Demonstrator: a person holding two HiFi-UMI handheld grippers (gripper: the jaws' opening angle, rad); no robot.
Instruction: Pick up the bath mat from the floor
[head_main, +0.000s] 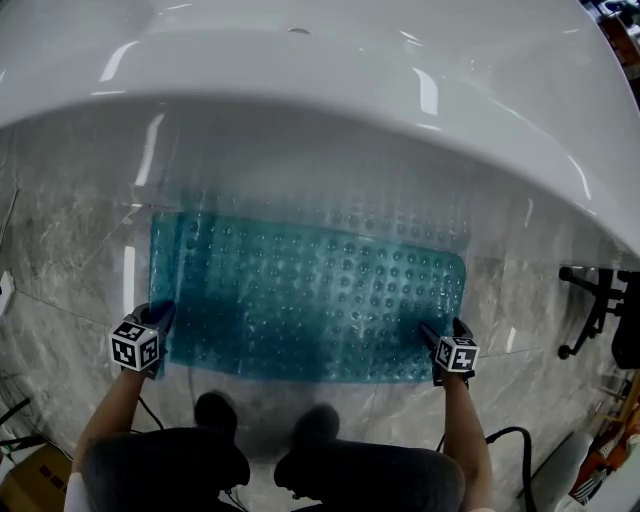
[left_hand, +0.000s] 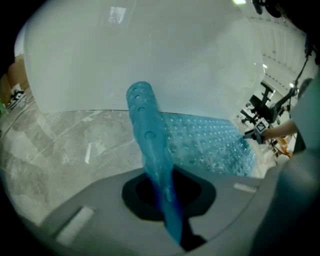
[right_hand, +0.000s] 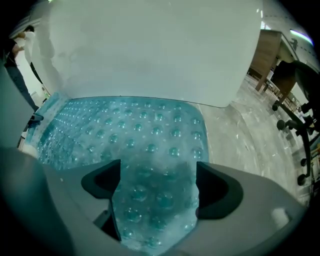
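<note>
The fingers (left_hand: 136, 196) of the left gripper (left_hand: 162, 189) were pressed together on the near left edge of the bath mat (left_hand: 210, 142). The edge rose from between them as a folded blue strip. In the head view this gripper (head_main: 160, 312) sat at the mat's front left corner, lifting that corner off the floor (head_main: 60, 250).

The fingers (right_hand: 100, 182) of the right gripper (right_hand: 157, 187) stood wide apart. The mat's (right_hand: 130, 130) bubbled front right corner lay flat between them, and I couldn't see either finger pinching it. Seen from the head, the right gripper (head_main: 432, 335) was at the mat's (head_main: 320, 300) front right corner.

The translucent teal mat was spread over the grey marbled floor, with its far edge running under the curved wall of a white bathtub (head_main: 300, 70). The person's knees (head_main: 300, 465) were just behind the mat's near edge. The legs of a black stand (head_main: 590, 300) stood on the floor off to the right.
</note>
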